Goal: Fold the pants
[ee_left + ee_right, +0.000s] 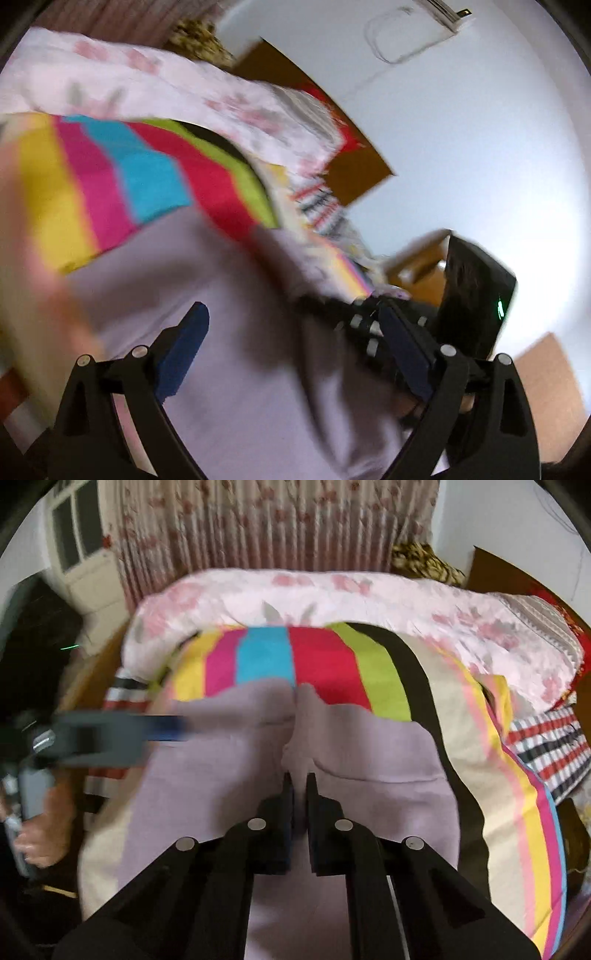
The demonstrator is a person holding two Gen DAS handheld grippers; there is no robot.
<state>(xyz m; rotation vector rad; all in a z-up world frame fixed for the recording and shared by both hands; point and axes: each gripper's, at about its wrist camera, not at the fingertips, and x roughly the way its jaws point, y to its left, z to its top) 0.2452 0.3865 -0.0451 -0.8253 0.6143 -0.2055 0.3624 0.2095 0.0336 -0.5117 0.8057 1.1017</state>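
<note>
We find a striped sheet (pixel 384 672) covering the bed, with lilac pants (pixel 369 753) spread across it. The right gripper (pixel 299 779) is nearly closed, pinching a fold of the pants. The left gripper (pixel 291 314) gapes wide, holding nothing.

Pale lilac pants (pixel 229 775) lie on a sheet (pixel 325 657) striped yellow, magenta, blue, red, lime and black; beyond the right tool (pixel 299 775), a pink floral quilt (pixel 369 598).
</note>
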